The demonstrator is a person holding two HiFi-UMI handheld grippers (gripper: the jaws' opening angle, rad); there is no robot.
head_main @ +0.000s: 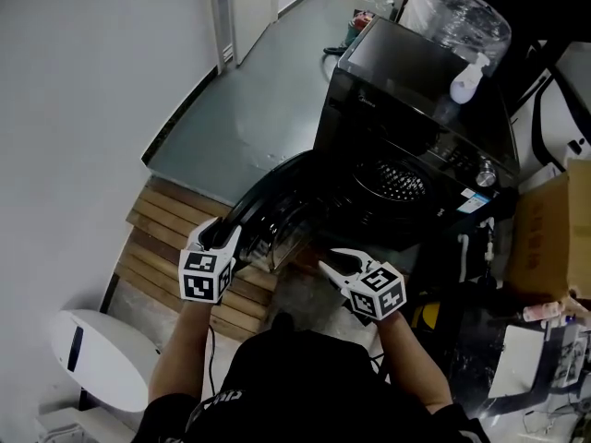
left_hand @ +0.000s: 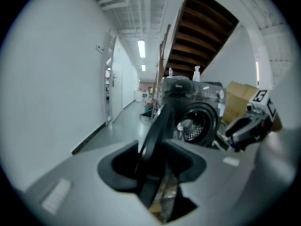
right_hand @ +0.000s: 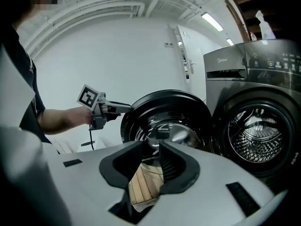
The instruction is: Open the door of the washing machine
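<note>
Door: the door [right_hand: 164, 119] already stands swung well out from the washing machine [head_main: 406, 109], its inner glass bowl facing your right side. It is still hinged at the edge beside the opening.
Left claw: your left gripper [head_main: 223, 235] straddles the door's free rim, which runs edge-on between the widely spread jaws. The pads seem to bear on both faces of the rim, so I judge it a pinch on the door.
Why held so: the free rim is farthest from the hinge, so a hold there probably gives you the easiest swing.
Right claw: your right gripper [right_hand: 151, 154] has its jaws partly apart with nothing between them. Only the wooden slats [head_main: 162, 233] on the floor show through the gap.
Why placed so: it hangs low in front of the opening and touches nothing. It looks to be on standby, out of the door's arc.
Progress: judged nearly done, since the mouth is fully uncovered. A little more swing may be all that is left.
Drum: the drum [right_hand: 256, 140] shows a bare perforated metal wall, with no laundry in the visible part.
On top of the machine: a spray bottle [head_main: 466, 79] stands upright and a clear plastic bag [head_main: 457, 17] sits behind it. You cannot tell what is in the bag.
Cardboard box: the cardboard box [head_main: 554, 238] sits just right of the machine, and its inside is not shown.
Risk: a hard pull at the end of the swing could jolt the machine and tip the bottle.
</note>
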